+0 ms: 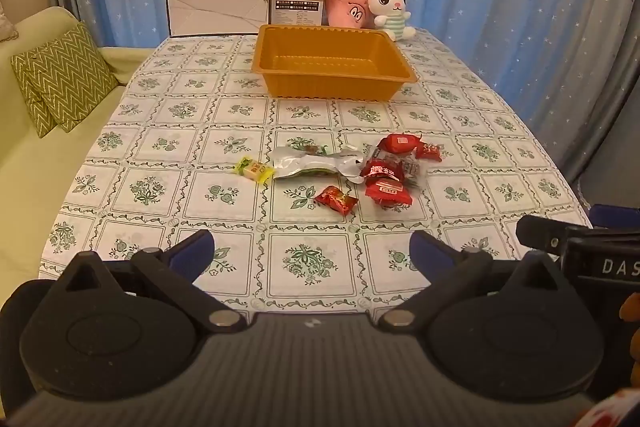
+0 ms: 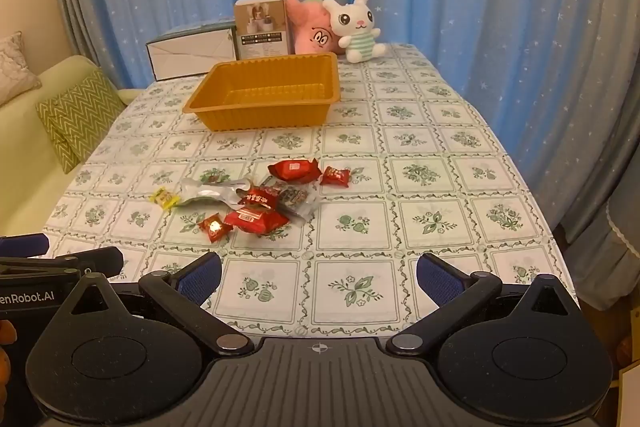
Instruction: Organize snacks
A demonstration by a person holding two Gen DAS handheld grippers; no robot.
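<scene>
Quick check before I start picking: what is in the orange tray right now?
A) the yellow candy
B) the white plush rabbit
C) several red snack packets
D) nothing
D: the orange tray shows only its bare ribbed floor, while the red snack packets and the yellow candy lie on the tablecloth nearer the grippers.

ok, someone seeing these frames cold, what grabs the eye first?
Probably the empty orange ribbed plastic tray mid-table on the green floral tablecloth, and nearer the cameras the loose cluster of red-wrapped snacks beside a crumpled silver foil pouch. At the far edge, a white plush bunny sits against a pink plush toy. Both claws, left and right, hang wide open.
</scene>
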